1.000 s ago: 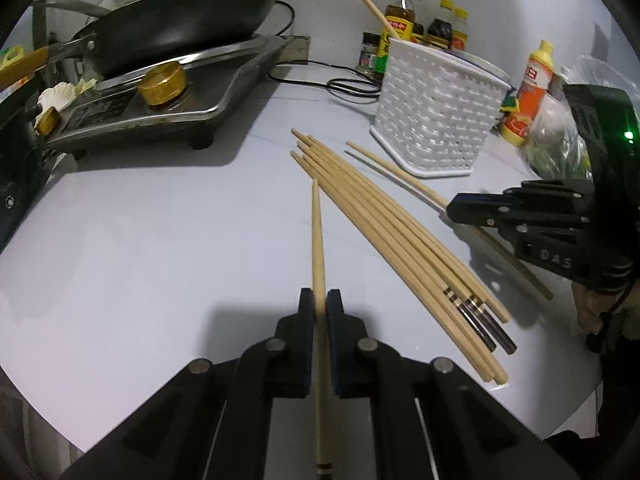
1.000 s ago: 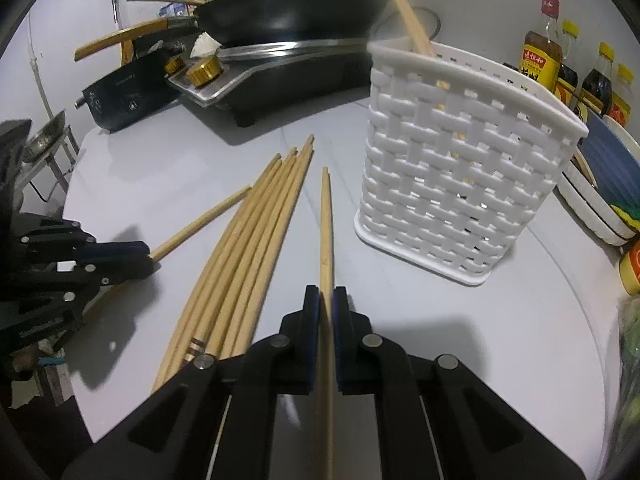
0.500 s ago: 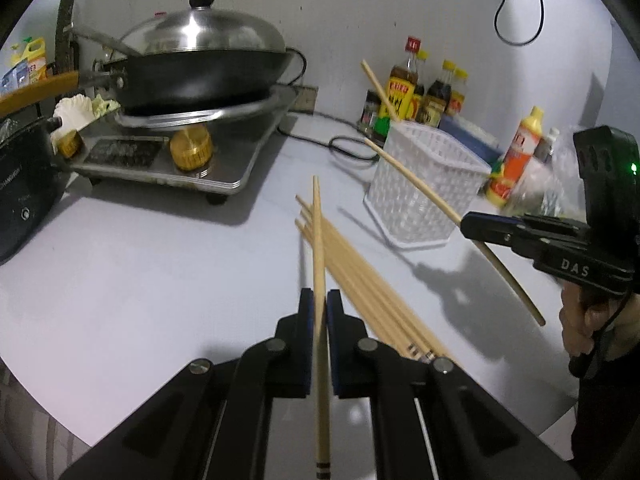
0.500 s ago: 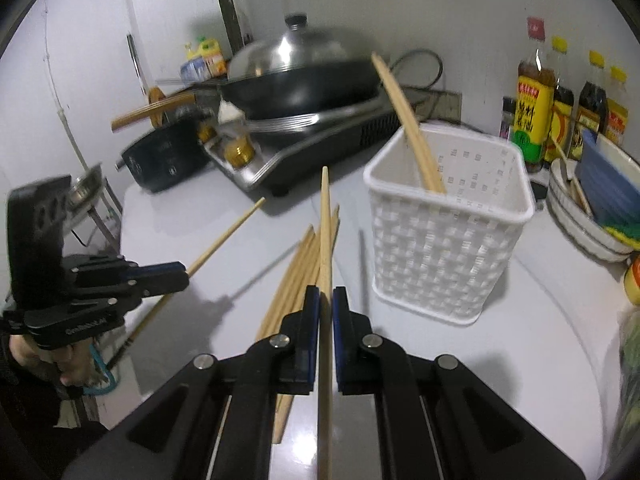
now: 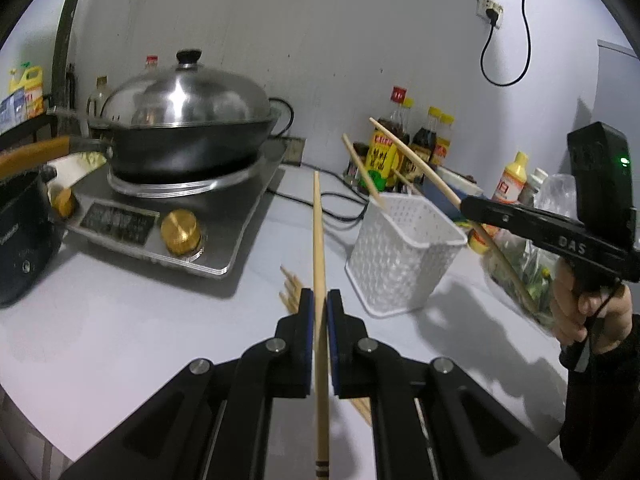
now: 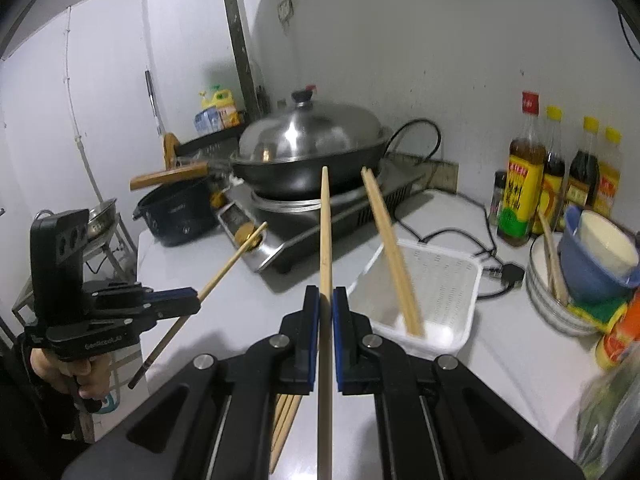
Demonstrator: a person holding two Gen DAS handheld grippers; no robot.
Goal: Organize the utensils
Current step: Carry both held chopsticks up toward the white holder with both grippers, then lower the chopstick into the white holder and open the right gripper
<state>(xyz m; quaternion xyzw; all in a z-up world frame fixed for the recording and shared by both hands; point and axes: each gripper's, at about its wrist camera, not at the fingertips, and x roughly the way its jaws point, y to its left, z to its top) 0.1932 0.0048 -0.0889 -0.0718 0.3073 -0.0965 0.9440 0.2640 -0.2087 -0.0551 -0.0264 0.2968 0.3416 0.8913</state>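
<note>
My left gripper [image 5: 319, 300] is shut on a wooden chopstick [image 5: 319, 232] held above the counter, left of the white basket [image 5: 400, 256]. My right gripper [image 6: 326, 300] is shut on another chopstick [image 6: 326, 232], raised just left of the basket [image 6: 436, 292]. One chopstick [image 6: 394, 256] stands leaning inside the basket. Several more chopsticks [image 6: 286, 420] lie on the counter under my right gripper; their tips [image 5: 290, 288] show in the left wrist view. The right gripper [image 5: 466, 204] shows in the left wrist view, the left gripper [image 6: 196, 298] in the right wrist view.
A lidded wok [image 5: 188, 128] sits on an induction cooker [image 5: 168, 216] at the back left. Sauce bottles [image 6: 520, 184] line the wall. Stacked bowls [image 6: 592, 264] stand right of the basket. A black cable [image 6: 456, 236] runs behind the basket. A dark pot [image 5: 20, 232] is at the far left.
Both grippers have risen from the counter, each lifting its chopstick off the surface and higher over the last second. The right gripper has come closer to the basket.
</note>
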